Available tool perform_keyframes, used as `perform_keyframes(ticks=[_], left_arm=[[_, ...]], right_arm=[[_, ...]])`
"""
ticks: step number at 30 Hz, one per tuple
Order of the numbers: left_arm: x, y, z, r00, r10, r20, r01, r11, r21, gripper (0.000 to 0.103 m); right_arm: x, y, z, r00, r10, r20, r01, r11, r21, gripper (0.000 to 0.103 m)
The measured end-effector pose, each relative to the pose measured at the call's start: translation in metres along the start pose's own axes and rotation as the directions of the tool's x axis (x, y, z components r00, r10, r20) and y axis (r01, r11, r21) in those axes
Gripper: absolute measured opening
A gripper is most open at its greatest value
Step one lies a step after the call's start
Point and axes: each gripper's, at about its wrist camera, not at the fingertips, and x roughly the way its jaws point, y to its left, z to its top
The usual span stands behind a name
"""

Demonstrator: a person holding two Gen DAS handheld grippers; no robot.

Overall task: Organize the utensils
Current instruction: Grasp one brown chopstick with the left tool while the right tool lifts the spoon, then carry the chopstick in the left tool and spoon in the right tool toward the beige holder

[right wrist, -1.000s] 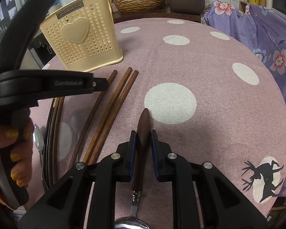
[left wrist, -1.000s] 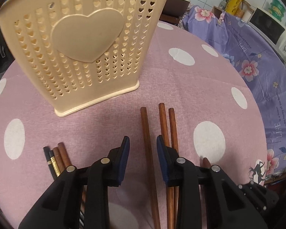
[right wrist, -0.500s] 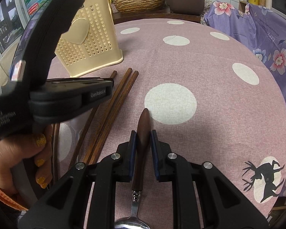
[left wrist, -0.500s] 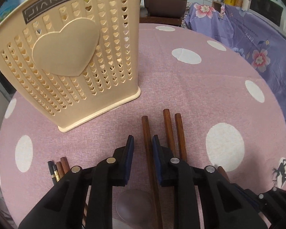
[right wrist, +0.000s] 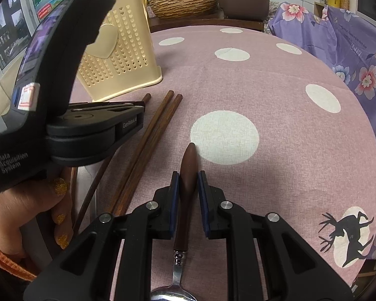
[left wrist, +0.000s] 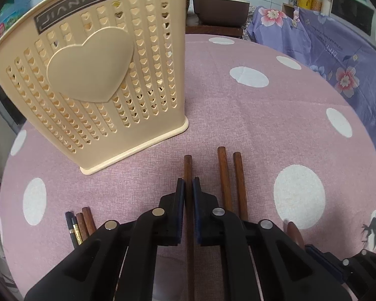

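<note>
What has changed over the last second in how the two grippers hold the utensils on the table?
The left gripper has closed its jaws onto the single chopstick; a second ago they were wide apart. The right gripper stays clamped on the spoon, and the holder and chopstick pair lie unmoved.

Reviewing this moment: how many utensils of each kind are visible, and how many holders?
Brown wooden chopsticks by the grippers: 3, one clamped in the left hand-held gripper, two lying beside it
Stick ends at lower left: 4
Wooden-handled metal spoon, clamped in the right hand-held gripper: 1
Cream perforated plastic holder: 1
Total: 9
</note>
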Motion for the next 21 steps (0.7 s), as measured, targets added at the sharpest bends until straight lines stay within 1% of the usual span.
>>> perform_keyframes(ticks=[2,4,5,8,10,12,15,18,21], left_arm=[[-0.008,0.004,0.0,1.0,-0.022,0.016,0.022,1.0,-0.018,0.008],[-0.02,0.009,0.0,0.998,-0.037,0.044,0.038,0.999,-0.027,0.008],[-0.029,0.013,0.001,0.997,-0.055,0.062,0.057,0.998,-0.035,0.008],[-0.053,0.025,0.003,0.989,-0.096,0.108,0.103,0.993,-0.063,0.008],[-0.074,0.038,0.005,0.98,-0.132,0.147,0.146,0.985,-0.094,0.008],[-0.096,0.052,0.006,0.968,-0.165,0.19,0.191,0.974,-0.125,0.008],[-0.127,0.069,0.007,0.95,-0.189,0.249,0.229,0.963,-0.145,0.008],[-0.153,0.078,0.007,0.933,-0.189,0.307,0.238,0.962,-0.133,0.008],[-0.17,0.08,0.009,0.919,-0.183,0.35,0.239,0.963,-0.123,0.008]], right_arm=[[0.0,-0.003,0.0,1.0,0.023,-0.002,-0.023,1.0,0.011,0.016],[-0.001,-0.007,0.0,0.998,0.063,-0.005,-0.063,0.997,0.033,0.016],[-0.003,-0.008,0.001,0.997,0.081,-0.001,-0.081,0.996,0.043,0.016],[-0.013,-0.009,0.004,0.994,0.107,0.033,-0.108,0.993,0.037,0.016],[-0.023,-0.01,0.008,0.989,0.136,0.058,-0.139,0.99,0.036,0.016],[-0.037,-0.01,0.013,0.982,0.169,0.086,-0.172,0.984,0.032,0.016],[-0.059,-0.011,0.019,0.973,0.18,0.142,-0.182,0.983,0.003,0.016],[-0.086,-0.013,0.024,0.96,0.193,0.204,-0.193,0.981,-0.021,0.016],[-0.099,-0.011,0.028,0.953,0.194,0.232,-0.19,0.981,-0.039,0.016]])
